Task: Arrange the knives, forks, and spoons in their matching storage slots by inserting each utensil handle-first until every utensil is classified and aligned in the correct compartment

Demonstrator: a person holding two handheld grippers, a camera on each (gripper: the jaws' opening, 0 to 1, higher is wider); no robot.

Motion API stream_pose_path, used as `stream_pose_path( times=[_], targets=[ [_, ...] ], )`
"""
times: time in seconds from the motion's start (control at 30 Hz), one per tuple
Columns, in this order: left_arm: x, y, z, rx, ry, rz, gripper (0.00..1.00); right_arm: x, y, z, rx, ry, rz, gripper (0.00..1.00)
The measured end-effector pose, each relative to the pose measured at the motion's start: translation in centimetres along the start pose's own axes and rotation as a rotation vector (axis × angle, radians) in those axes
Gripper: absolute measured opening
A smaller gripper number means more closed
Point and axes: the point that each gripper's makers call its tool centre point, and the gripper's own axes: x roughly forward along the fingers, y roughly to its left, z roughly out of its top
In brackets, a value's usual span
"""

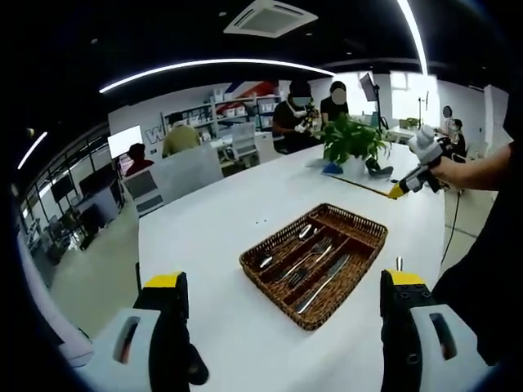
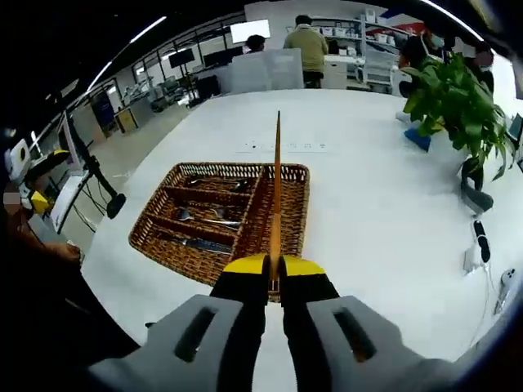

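Left gripper jaws spread wide, holding nothing; wicker tray beyond on the white table.
Right gripper pinches a thin wooden stick, long axis pointing straight away, above the tray's right compartment; cutlery lies in the left slots.

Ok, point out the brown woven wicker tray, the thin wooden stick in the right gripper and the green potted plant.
brown woven wicker tray (image 1: 369, 230): left gripper view, far rim.
thin wooden stick (image 2: 277, 180): right gripper view, mid-shaft.
green potted plant (image 2: 453, 102): right gripper view, leaves.
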Motion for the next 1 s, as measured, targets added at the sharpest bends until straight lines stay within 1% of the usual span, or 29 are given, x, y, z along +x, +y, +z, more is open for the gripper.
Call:
stream_pose_path(
  times=[0.3,0.43,0.53,0.7,0.83,0.9,0.93,0.97,1.0],
  targets=[
    [0.1,0.2,0.0,-0.002,-0.006,0.007,0.99,0.2,0.5,0.5,0.036,-0.012,0.007,0.03],
    [0.0,0.3,-0.1,0.003,-0.003,0.010,0.99,0.2,0.4,0.9,0.034,-0.012,-0.001,0.03],
    [0.0,0.3,-0.1,-0.001,-0.005,0.013,0.99,0.4,0.2,1.3,0.054,-0.013,-0.007,0.03],
    [-0.1,0.4,-0.2,-0.002,-0.006,0.014,0.99,0.7,-0.2,1.6,0.075,0.015,-0.013,0.03],
    [-0.1,0.5,-0.2,-0.002,-0.006,0.015,0.99,0.6,-0.7,1.9,0.070,0.044,-0.022,0.03],
    [0.0,0.5,-0.3,-0.002,-0.005,0.016,0.99,0.7,-1.3,2.5,0.082,0.064,-0.016,0.03],
    [0.0,0.5,-0.4,-0.003,-0.004,0.015,0.99,0.8,-1.7,2.9,0.091,0.086,-0.021,0.03],
    [0.1,0.5,-0.5,-0.005,-0.004,0.014,0.99,0.9,-2.0,3.3,0.086,0.090,-0.027,0.03],
    [0.2,0.5,-0.5,-0.005,-0.003,0.012,0.99,0.9,-2.3,3.8,0.088,0.108,-0.028,0.03]
  ],
)
